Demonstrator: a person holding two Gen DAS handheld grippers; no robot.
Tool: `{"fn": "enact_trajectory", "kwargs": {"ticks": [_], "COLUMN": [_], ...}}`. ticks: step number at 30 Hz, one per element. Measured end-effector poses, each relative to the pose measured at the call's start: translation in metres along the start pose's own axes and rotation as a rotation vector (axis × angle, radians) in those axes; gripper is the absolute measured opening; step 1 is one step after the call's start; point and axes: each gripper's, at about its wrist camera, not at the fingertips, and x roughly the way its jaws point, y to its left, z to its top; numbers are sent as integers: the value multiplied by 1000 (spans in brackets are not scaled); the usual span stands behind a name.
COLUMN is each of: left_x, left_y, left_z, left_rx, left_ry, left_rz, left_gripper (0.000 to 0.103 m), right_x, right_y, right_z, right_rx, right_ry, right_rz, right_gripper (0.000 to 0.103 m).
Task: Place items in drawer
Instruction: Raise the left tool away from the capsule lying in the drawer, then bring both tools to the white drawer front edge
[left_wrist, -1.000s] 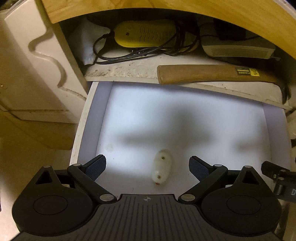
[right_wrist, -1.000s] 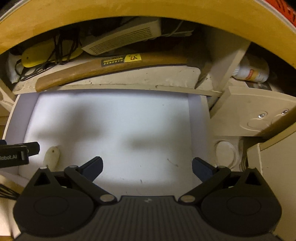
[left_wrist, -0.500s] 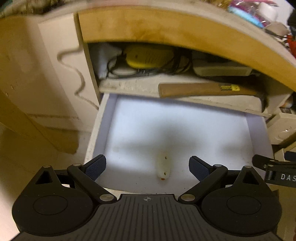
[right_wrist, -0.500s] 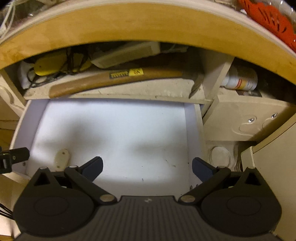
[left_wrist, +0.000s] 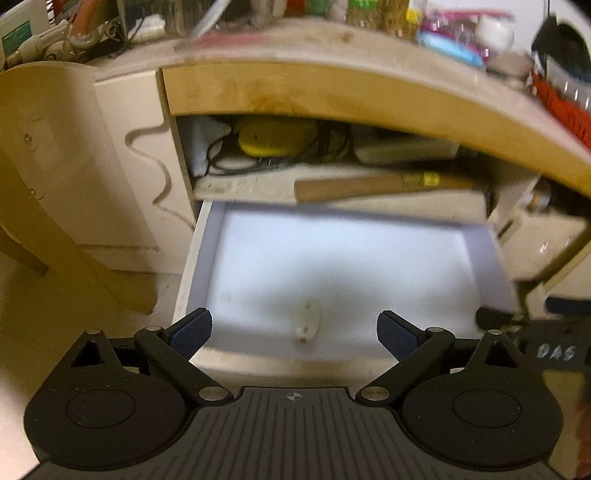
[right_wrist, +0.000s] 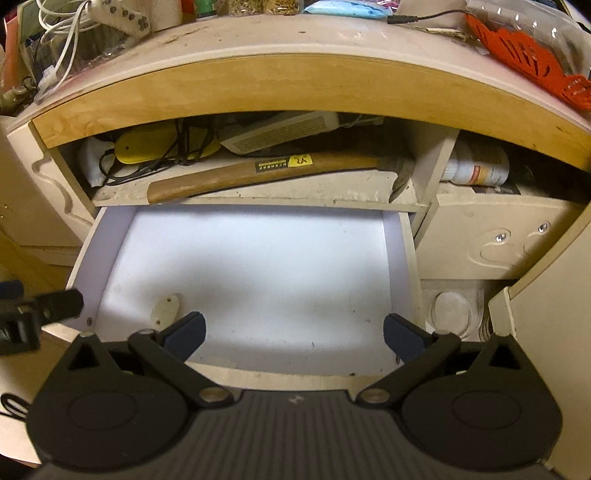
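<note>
The pulled-out drawer (right_wrist: 400, 258) has a white floor, lightly speckled, carrying a single small pale oval item (right_wrist: 165, 309) near its front-left corner. The open shelf (right_wrist: 295, 190) directly above bears a wooden-handled hammer (right_wrist: 258, 171) lying along its front edge, a yellow device (right_wrist: 147, 146) wrapped in black cord at the left, and a white vented box (right_wrist: 280, 131) behind.
</note>
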Motion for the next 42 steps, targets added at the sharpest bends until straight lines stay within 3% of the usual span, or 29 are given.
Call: {"fn": "enact_trajectory", "kwargs": {"ticks": [12,21,32,42], "left_x": [36,64,73,85], "left_y": [3,9,4,6], "left_z": [-29,-59,-67,-56], "left_rx": [20,-46,-4,-11], "left_ry": [155,277,308,312], "left_rz": [19,8,12,23], "left_gripper": [99,99,99,99], "right_x": [28,45,64,75], "right_y": [4,-1,-3,-2], "right_z": [-37,-58,-68,-58], "right_rx": [-16,3,26,-2], "right_ry": [148,218,283,271], "right_rz": [-9,-33,-32,-35], "right_gripper": [103,103,103,103]}}
